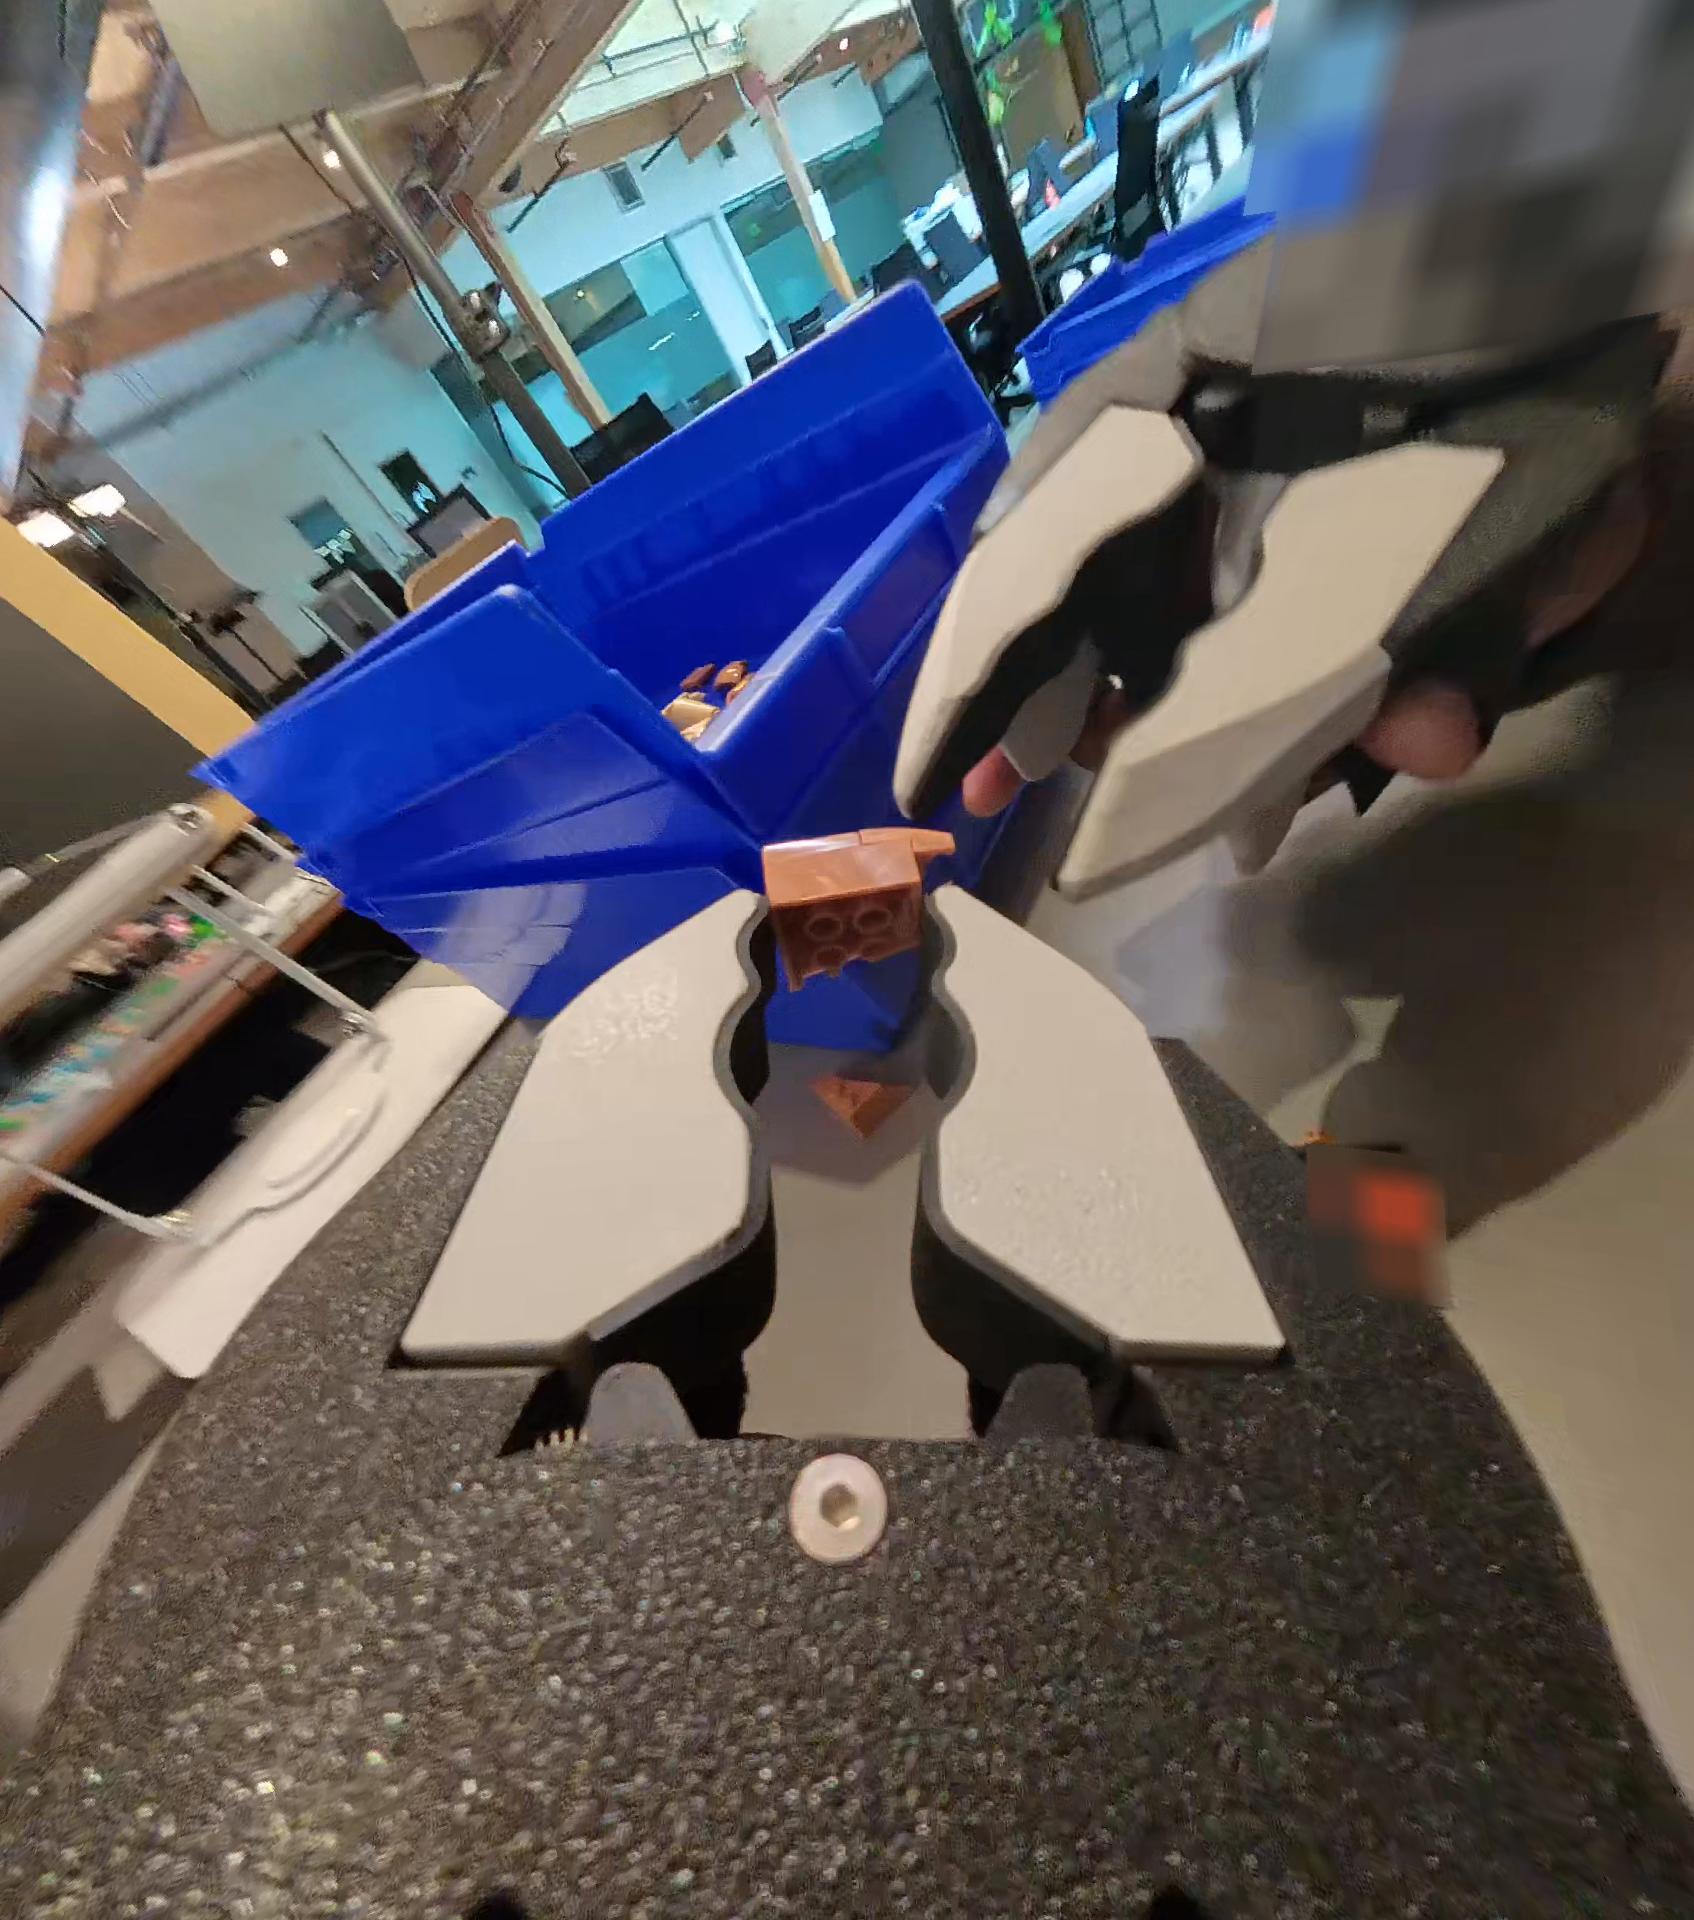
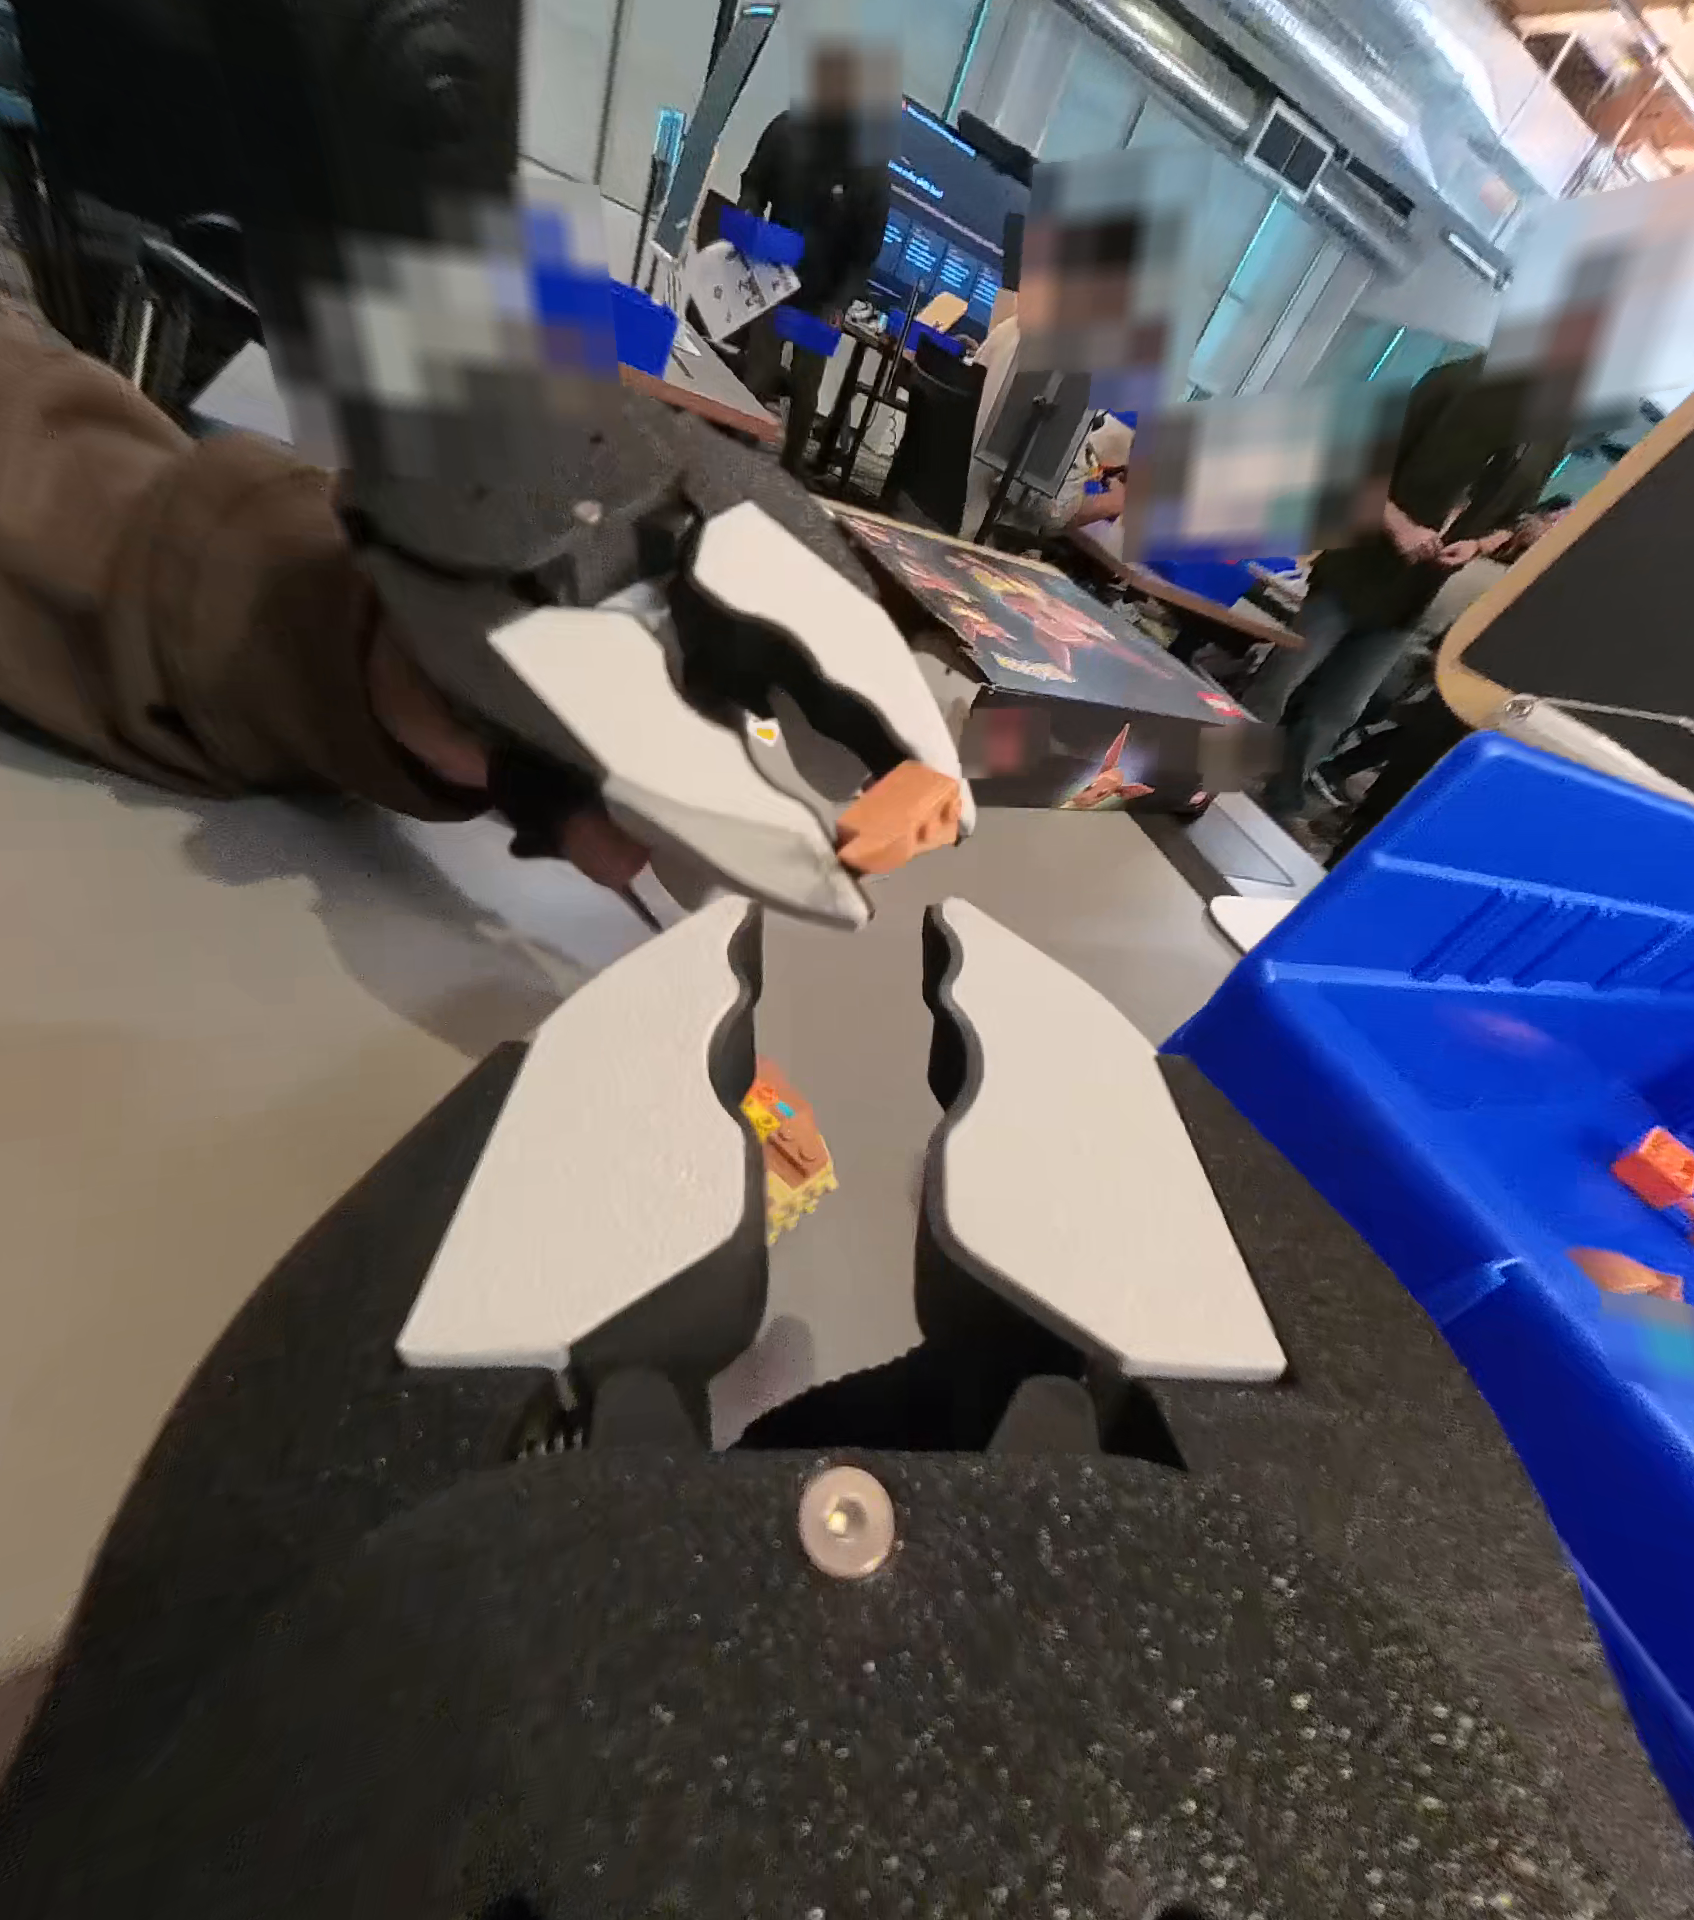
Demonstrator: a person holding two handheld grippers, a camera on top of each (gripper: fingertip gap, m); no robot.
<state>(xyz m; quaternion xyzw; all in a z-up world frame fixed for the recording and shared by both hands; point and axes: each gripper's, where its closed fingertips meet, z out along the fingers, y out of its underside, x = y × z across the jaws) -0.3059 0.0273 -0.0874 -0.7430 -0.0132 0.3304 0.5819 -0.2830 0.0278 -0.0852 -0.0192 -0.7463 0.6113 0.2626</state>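
Observation:
My left gripper (image 1: pixel 848 920) is shut on a small brown brick assembly (image 1: pixel 838 873), pinched at the fingertips and held above the grey table. In the right wrist view the left gripper (image 2: pixel 910 857) holds the same brown piece (image 2: pixel 900 826) just beyond my right gripper's tips. My right gripper (image 2: pixel 843 920) is open and empty. It shows in the left wrist view (image 1: pixel 994 836) to the upper right of the brown piece, a little apart from it. A small yellow and brown brick assembly (image 2: pixel 789 1153) lies on the table under the right gripper. A loose brown piece (image 1: pixel 858 1103) lies on the table below the left fingers.
Blue plastic bins (image 1: pixel 614 748) stand behind the held piece, one with brown pieces inside. The near bin (image 2: pixel 1508 997) at the right holds orange and brown bricks (image 2: pixel 1658 1166). A printed cardboard box (image 2: pixel 1061 644) lies farther back. People stand behind the table. A black board (image 2: pixel 1674 582) stands at the right. Less than 4 cm separates the two grippers' tips.

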